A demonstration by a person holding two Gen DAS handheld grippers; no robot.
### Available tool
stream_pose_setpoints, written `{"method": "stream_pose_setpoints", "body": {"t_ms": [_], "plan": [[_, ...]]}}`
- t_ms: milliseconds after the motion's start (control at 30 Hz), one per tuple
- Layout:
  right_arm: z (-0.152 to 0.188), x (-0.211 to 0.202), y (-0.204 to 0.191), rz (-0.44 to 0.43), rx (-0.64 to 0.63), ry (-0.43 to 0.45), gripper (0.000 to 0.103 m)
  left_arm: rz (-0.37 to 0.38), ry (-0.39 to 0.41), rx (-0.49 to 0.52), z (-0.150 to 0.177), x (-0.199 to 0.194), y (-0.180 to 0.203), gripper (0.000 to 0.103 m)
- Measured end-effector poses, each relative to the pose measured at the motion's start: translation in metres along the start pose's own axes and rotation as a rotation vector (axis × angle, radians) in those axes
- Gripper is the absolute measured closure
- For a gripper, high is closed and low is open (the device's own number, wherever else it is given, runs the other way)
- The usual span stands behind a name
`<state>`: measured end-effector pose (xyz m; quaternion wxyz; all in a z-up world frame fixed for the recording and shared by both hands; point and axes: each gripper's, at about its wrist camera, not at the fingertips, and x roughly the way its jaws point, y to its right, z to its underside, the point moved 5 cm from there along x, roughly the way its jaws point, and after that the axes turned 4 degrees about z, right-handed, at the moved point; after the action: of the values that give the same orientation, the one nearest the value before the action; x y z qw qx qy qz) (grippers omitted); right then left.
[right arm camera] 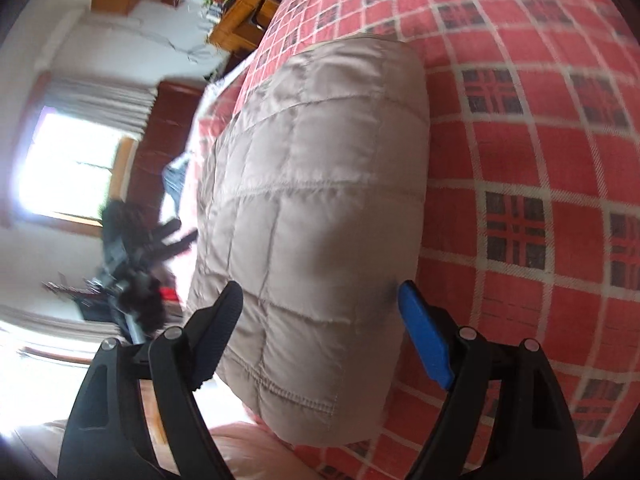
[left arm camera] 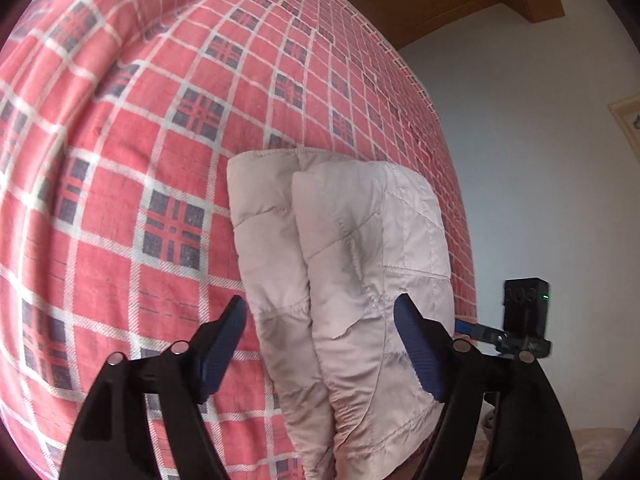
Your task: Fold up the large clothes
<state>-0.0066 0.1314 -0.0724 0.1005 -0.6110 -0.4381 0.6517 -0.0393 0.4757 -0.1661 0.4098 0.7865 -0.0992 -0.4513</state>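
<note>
A pale pink quilted jacket point(left arm camera: 352, 272) lies folded into a thick bundle on a bed covered by a red plaid blanket point(left arm camera: 140, 160). My left gripper point(left arm camera: 320, 308) stands open, its blue-padded fingers spread on either side of the bundle's layered end. In the right wrist view the same jacket point(right arm camera: 316, 208) shows its broad quilted top face. My right gripper point(right arm camera: 320, 296) is open too, fingers straddling the near end of the bundle. The other gripper point(right arm camera: 136, 264) shows blurred beyond the jacket's left edge. Neither gripper pinches the fabric.
The red plaid blanket point(right arm camera: 540, 160) stretches far to the right. A window point(right arm camera: 76, 168) with curtains, wooden furniture point(right arm camera: 240, 20) and a blue garment point(right arm camera: 176, 176) lie past the bed. A white wall point(left arm camera: 520, 140) and the right gripper's camera block point(left arm camera: 526, 308) sit right of the bed.
</note>
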Motion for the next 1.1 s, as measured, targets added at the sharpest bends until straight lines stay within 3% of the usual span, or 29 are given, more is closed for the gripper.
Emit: {"method": "stream_pose_setpoints", "body": {"t_ms": [100,200,533,667,767,833,1000,1100], "plan": [[-0.004,0.005,0.018,-0.067,0.046,-0.011,0.022,0.079,-0.009,-0.034,0.006,0.003,-0.011,0.026],[-0.006,0.014,0.032,-0.154,0.082,-0.031,0.02,0.113,-0.044,0.015,0.013,0.013,-0.011,0.025],[-0.008,0.04,0.036,-0.214,0.068,-0.078,0.013,0.258,-0.164,0.047,0.019,0.068,-0.002,0.015],[-0.011,0.046,0.029,-0.221,0.04,-0.089,0.01,0.27,-0.207,0.091,0.022,0.088,0.015,0.005],[-0.012,0.051,0.022,-0.202,0.012,-0.091,0.01,0.238,-0.236,0.134,0.025,0.101,0.028,0.004],[-0.012,0.05,0.019,-0.18,-0.004,-0.083,0.013,0.242,-0.232,0.134,0.026,0.105,0.035,0.006],[-0.008,0.032,0.016,-0.177,-0.029,-0.041,0.045,0.23,-0.225,0.118,0.034,0.11,0.045,0.027],[-0.012,0.009,0.013,-0.174,-0.061,-0.007,0.053,0.254,-0.22,0.113,0.037,0.113,0.061,0.036]]}}
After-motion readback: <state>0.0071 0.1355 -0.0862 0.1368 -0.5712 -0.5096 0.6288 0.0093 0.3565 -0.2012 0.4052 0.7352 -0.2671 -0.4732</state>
